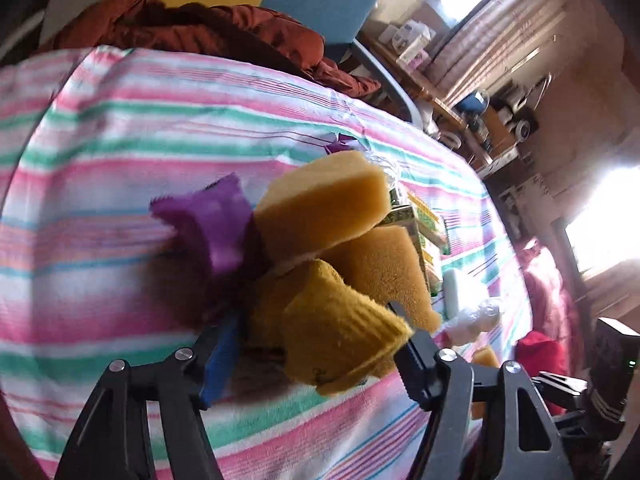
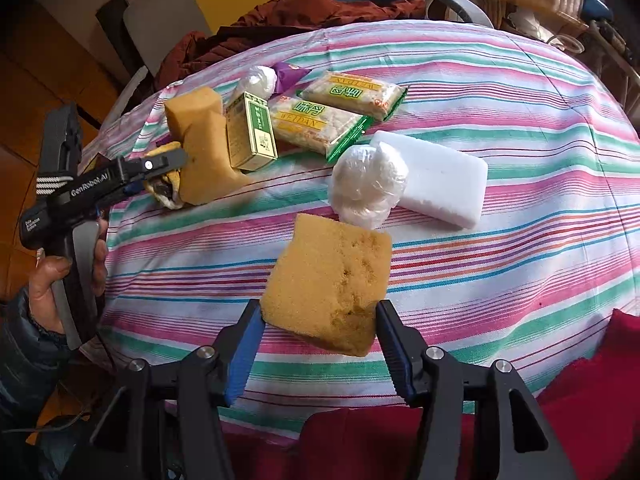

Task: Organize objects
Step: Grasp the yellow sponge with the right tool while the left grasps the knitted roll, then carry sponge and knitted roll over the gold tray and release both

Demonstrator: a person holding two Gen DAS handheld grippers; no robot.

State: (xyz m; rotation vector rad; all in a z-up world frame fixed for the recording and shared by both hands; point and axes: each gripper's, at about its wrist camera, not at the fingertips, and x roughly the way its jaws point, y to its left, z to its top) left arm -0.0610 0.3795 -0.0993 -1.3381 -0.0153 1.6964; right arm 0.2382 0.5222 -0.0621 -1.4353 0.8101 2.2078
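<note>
Only the right wrist view shows the 2 "WEIDAN" packets (image 2: 320,120) mid-table. There the right gripper (image 2: 320,336) pinches a yellow sponge (image 2: 332,280); the left gripper (image 1: 312,344), marked "GenRobot.AI", straddles a mustard cloth (image 1: 340,332), contact unclear.

The mustard cloth (image 1: 344,328) hides the left fingers' contact; the purple wrapper (image 1: 208,220) is blurred.
</note>
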